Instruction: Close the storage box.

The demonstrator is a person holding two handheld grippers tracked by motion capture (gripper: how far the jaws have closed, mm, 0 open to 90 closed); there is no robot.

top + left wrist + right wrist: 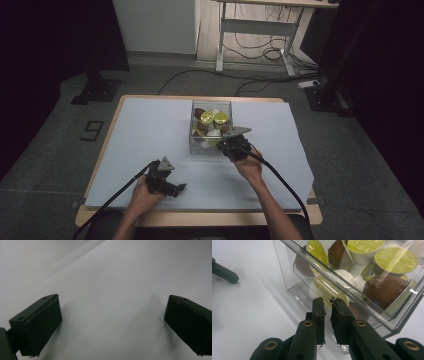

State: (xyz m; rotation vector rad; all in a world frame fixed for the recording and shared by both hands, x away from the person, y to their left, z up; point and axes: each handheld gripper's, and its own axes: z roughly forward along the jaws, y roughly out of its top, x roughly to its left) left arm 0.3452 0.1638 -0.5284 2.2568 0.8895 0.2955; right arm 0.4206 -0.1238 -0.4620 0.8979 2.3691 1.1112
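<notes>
A clear plastic box stands on the white sheet at the table's middle, holding several coffee capsules with yellow-green, brown and white tops. My right gripper is at the box's near right corner, low against its outer wall. Seen up close, its jaws are shut with nothing between them, their tips just outside the clear wall and below the rim. A brown capsule and a green-lidded one lie behind that wall. My left gripper rests near the front left, open over bare white sheet.
The white sheet covers most of the wooden table. Part of the left gripper lies at the upper left of the right gripper view. Behind the table are a desk frame, floor cables and black stand bases.
</notes>
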